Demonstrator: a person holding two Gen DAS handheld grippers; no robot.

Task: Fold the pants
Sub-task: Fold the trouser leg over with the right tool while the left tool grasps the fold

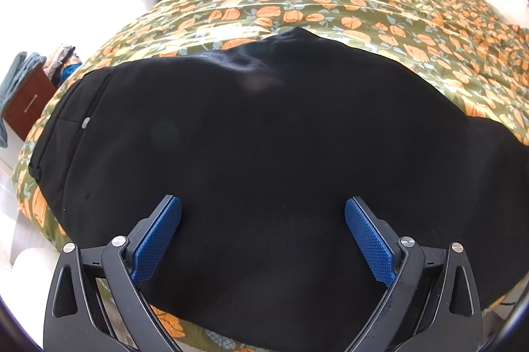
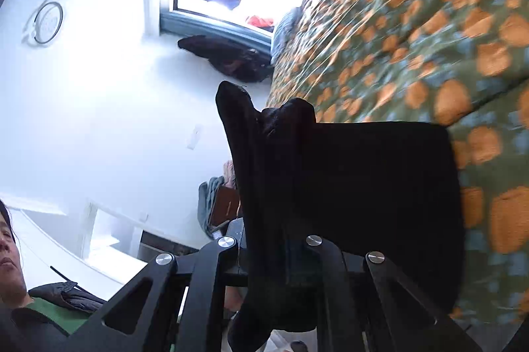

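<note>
Black pants point(image 1: 264, 137) on floral bedspread point(image 1: 363, 8), open-fingered left tool point(image 1: 263, 206) above.

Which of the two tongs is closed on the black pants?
The right tongs: black pants are bunched between its fingers. The left tongs hover open above the cloth.

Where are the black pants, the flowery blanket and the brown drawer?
pants point(image 1: 264, 137): left wrist view, middle of the fabric.
blanket point(image 1: 363, 18): left wrist view, bare flowery part.
drawer point(image 1: 28, 107): left wrist view, front.
</note>
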